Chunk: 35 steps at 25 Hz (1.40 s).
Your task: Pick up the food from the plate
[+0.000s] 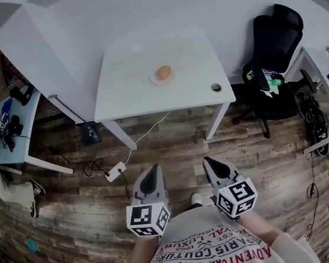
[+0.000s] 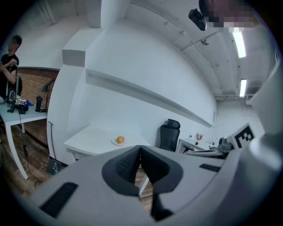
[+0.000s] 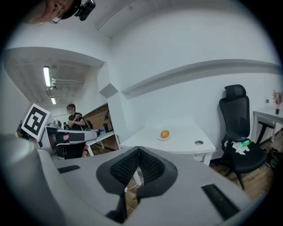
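An orange round piece of food lies on a small white plate near the middle of a white table. The food and plate also show far off in the left gripper view, and the food in the right gripper view too. My left gripper and right gripper hang side by side over the wooden floor, well short of the table. Both are shut with nothing between the jaws.
A small round dark object sits at the table's near right corner. A black office chair stands to the right of the table, with a desk beyond it. At left is a blue-topped desk with gear, and cables lie on the floor.
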### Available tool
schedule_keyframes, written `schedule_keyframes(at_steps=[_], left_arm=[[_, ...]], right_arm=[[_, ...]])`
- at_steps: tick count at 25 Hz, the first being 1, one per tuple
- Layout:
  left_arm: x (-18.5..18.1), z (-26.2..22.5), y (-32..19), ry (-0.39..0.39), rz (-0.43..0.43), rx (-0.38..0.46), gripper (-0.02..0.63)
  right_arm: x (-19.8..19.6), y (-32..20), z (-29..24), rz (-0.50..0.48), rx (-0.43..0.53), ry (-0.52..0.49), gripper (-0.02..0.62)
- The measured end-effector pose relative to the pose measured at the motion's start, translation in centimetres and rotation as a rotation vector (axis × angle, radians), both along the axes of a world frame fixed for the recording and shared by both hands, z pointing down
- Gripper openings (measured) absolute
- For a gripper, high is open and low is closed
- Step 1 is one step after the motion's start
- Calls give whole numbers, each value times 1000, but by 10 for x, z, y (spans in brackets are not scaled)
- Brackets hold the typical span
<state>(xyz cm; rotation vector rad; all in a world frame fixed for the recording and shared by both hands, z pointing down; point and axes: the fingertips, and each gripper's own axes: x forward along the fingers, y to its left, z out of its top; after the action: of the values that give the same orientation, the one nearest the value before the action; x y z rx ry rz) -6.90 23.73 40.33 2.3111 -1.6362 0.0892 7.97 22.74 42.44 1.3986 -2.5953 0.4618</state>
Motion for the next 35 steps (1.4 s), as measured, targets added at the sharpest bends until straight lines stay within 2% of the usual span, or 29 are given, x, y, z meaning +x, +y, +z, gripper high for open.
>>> schedule_keyframes(at_steps=[8, 16, 23, 31, 35], left_arm=[[48, -1, -68, -15, -45, -3, 8], [45, 7, -131, -39, -65, -20, 8], [40, 13, -224, -36, 8, -7, 8], [23, -5, -369, -28, 135, 10, 8], [5, -6, -432, -23, 176, 3, 8]], right_arm=[[48, -74, 5, -45, -13, -15, 12], [60, -136, 21, -31, -39, -33, 12], [52, -211, 27, 28, -33, -20, 12], [33, -337, 9, 152, -23, -15, 14], [12, -396, 7, 183, -30, -9, 14]])
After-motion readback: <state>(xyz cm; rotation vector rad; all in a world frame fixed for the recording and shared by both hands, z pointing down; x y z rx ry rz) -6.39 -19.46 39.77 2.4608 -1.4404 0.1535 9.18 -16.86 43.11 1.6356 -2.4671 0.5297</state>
